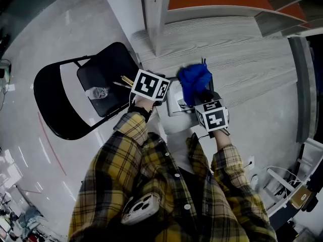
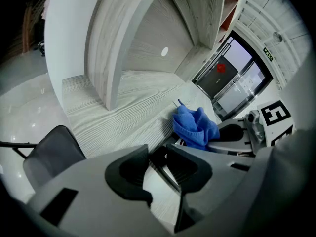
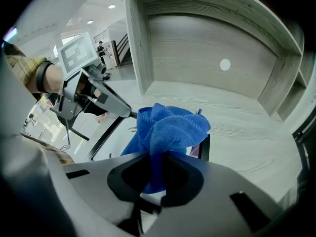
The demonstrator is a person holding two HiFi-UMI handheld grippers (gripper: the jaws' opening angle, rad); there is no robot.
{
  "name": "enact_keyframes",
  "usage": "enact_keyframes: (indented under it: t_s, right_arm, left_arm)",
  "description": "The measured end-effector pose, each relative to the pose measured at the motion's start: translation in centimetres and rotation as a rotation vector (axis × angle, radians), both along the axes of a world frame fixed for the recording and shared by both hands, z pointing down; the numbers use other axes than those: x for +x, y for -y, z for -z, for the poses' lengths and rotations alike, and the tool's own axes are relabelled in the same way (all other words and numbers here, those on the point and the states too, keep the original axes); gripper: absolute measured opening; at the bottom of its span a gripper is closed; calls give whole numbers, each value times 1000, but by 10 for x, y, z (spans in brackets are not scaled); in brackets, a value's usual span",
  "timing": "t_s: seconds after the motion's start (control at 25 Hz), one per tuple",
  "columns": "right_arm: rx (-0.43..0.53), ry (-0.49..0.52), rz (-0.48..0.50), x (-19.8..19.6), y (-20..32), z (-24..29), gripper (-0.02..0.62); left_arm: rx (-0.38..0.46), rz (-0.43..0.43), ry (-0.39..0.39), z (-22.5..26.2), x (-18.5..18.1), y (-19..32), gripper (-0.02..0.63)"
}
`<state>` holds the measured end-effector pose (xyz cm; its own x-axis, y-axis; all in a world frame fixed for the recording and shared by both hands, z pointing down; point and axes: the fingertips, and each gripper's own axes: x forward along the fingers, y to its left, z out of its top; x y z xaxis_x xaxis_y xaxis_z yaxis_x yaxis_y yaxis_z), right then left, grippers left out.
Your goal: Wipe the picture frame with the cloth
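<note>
The picture frame [image 1: 175, 104], pale with a thin black rim, is held low over the grey wood-grain shelf between my two grippers. My left gripper [image 2: 159, 168] is shut on the frame's black edge [image 2: 168, 176], which runs between its pads. My right gripper [image 3: 159, 177] is shut on the blue cloth [image 3: 168, 130], which bunches up above its jaws and rests against the frame [image 3: 205, 147]. In the head view the cloth [image 1: 195, 79] lies over the frame's far side, with the left gripper [image 1: 167, 98] and right gripper [image 1: 198, 100] on either side.
A black folding chair [image 1: 70, 105] stands to the left, holding a plastic bottle [image 1: 99, 92] and thin sticks [image 1: 125, 80]. The shelf [image 1: 247, 49] has an upright divider [image 1: 154, 14] and a curved back wall [image 3: 212, 48]. Cables and gear [image 1: 287, 185] sit at the lower right.
</note>
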<state>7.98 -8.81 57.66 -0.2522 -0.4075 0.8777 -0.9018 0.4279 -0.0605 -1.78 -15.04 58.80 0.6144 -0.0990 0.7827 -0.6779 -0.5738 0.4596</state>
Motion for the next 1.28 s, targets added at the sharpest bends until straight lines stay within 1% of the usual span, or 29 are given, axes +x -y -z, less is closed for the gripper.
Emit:
enact_keyframes:
  t_s: [0.2,0.36,0.56,0.64,0.76,0.88,0.96,1.08,1.16,1.2,1.28]
  right_arm:
    - [-54,40,0,-7,-35,1,51]
    - [-50,69,-37,-6,-59,9,51]
    - [-101,93,-56,-5,-88,10,51]
    - [-98,110,-62,-4,-90,15,51]
    - [-29,161,-69,-10,-74,44,51]
    - [72,202,-51,-26,-39,79,51]
    - [127,203,-37,-38,-12,91,51]
    - [192,167,-54,-47,26,87,51]
    - [203,132,-76,-48,45,71,51]
    - [190,112,-81,-48,50,60,51]
    - [131,84,-88,-50,50,32,51]
  left_arm:
    - [1,-3,-2,0,0,2,118]
    - [3,-5,-4,0,1,0,118]
    - [-1,-11,-8,0,0,1,118]
    - [1,-12,-10,0,0,1,118]
    - [0,-17,-15,0,2,-1,118]
    - [6,-19,-20,1,2,0,117]
    - [6,-18,-23,1,1,0,117]
    - [0,-19,-29,1,0,0,117]
    - [-1,-20,-34,2,1,0,117]
    - [-1,-19,-35,3,1,0,117]
    - [0,-20,-36,3,2,-1,117]
